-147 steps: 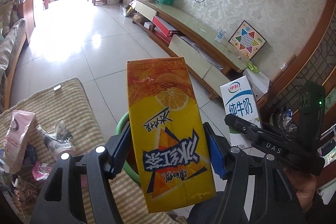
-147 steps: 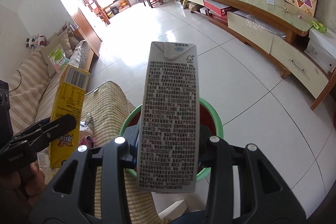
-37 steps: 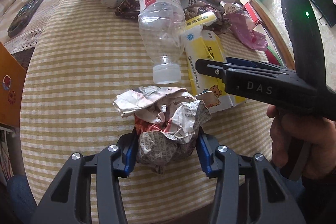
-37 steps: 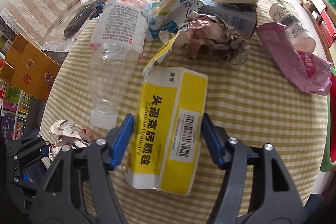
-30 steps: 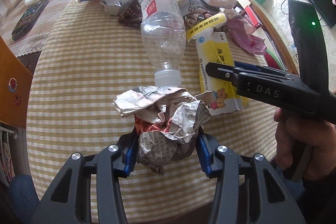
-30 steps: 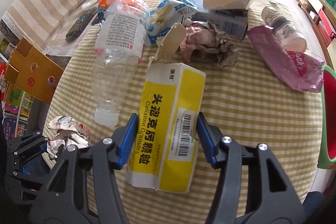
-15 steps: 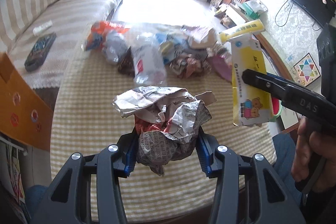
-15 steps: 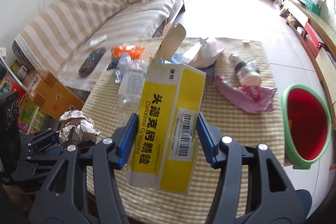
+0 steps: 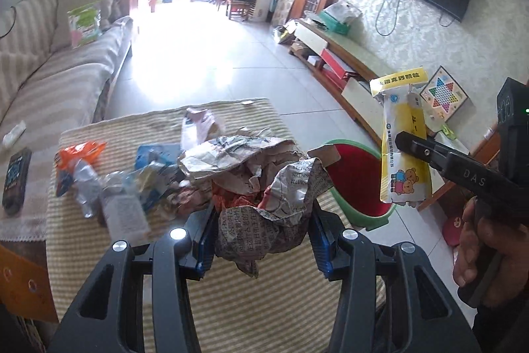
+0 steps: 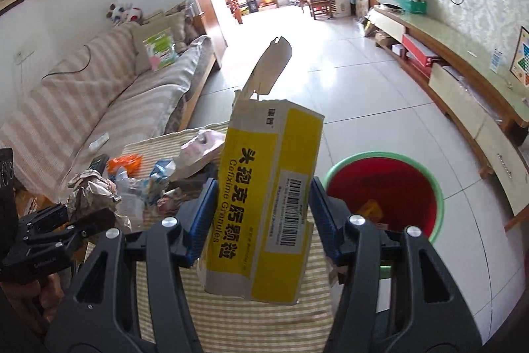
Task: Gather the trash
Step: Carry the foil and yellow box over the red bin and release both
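Both grippers have come up off the striped table since a second ago, each carrying its piece of trash, so the room beyond now fills the views where the tabletop did before.

The left gripper (image 9: 261, 229) points forward and downward, its blue pads clamped tight on a crumpled newspaper ball (image 9: 261, 187) that bulges above and below the jaws. It hangs over the near part of the table (image 9: 264, 303), which is covered in a yellow-and-white striped cloth.

The right gripper (image 10: 261, 215) is tilted the same way, squeezing a yellow medicine box (image 10: 267, 197) by its two sides. The box stands nearly upright, leaning a little to the right, with its torn top flap sticking up. In the left view the person's right hand (image 9: 482, 240) shows at the right edge, wrapped around the gripper's black handle, with the box held high in front of it.

A green bin with a red inside (image 10: 390, 187) sits on the tiled floor just past the table's right edge, below and to the right of the box. The remaining litter pile (image 9: 132, 184), including a clear bottle and an orange wrapper, lies on the far left part of the table.
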`<state>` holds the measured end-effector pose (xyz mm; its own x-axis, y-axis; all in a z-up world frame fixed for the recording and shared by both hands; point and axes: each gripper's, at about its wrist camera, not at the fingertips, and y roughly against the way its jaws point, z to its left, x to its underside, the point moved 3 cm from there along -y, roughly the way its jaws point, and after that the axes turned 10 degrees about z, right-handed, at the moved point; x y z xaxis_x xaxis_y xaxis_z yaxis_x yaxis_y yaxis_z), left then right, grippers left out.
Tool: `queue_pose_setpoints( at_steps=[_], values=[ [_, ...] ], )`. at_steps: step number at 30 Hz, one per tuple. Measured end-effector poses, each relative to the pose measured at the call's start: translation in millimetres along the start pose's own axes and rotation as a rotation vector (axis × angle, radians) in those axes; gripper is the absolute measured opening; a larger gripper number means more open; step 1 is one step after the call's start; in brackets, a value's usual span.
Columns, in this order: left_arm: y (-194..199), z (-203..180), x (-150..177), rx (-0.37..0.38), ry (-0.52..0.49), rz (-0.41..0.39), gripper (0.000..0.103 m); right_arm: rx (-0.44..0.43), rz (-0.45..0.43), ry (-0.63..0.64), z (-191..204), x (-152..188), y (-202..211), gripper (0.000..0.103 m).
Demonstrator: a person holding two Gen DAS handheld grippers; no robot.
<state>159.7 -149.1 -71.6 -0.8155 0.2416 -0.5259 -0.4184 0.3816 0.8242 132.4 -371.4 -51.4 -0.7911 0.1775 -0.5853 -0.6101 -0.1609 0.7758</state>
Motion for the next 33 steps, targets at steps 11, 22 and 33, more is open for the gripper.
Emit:
queue_pose_setpoints(
  at_steps=[11,22,33],
  values=[
    [-46.8,-114.0,-69.0,0.125,-0.190,0.010,0.045,0.109,-0.031,-0.128,-115.0,-14.4,15.0,0.054],
    [-111.6,-173.4,-100.3,0.173,-0.262,0.067,0.045,0.133,-0.018,-0.193,-175.4,-20.9,10.5,0.054],
    [-160.2,-197.5,-97.0,0.180,-0.304,0.149,0.046,0.115,0.019,-0.220,-196.1,-29.9,-14.9,0.055]
  ],
)
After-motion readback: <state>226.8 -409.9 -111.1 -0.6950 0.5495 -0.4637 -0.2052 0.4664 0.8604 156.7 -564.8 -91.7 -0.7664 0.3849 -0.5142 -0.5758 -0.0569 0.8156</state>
